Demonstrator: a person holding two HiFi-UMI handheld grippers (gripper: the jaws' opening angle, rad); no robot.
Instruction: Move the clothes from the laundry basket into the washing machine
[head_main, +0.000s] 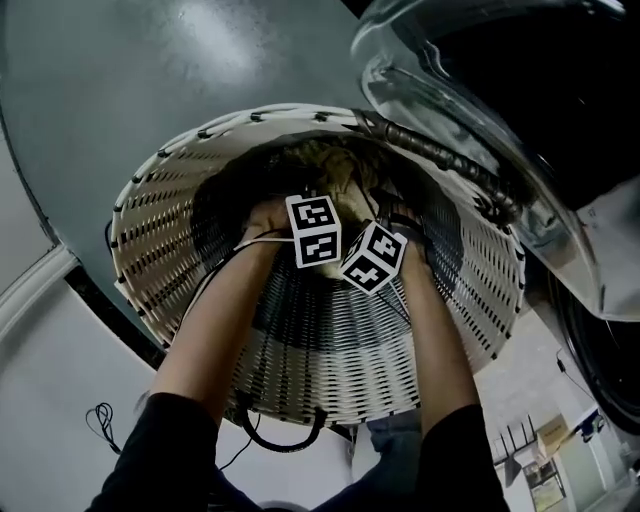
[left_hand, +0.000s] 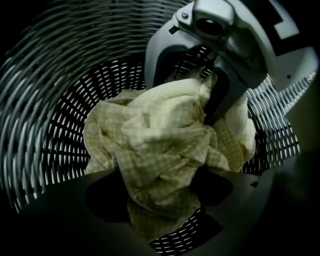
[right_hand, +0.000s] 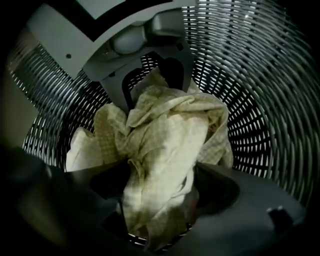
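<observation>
One checked cloth, crumpled, no clear long axis, lies on the floor of one laundry basket, mouth upward; two grippers point down into it; left gripper and right gripper both spread, cloth folds between jaws, unpinched.

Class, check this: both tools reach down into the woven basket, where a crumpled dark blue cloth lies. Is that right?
The colour is wrong: the cloth is pale yellow-green check, as the left gripper view shows. The rest stands.
</observation>
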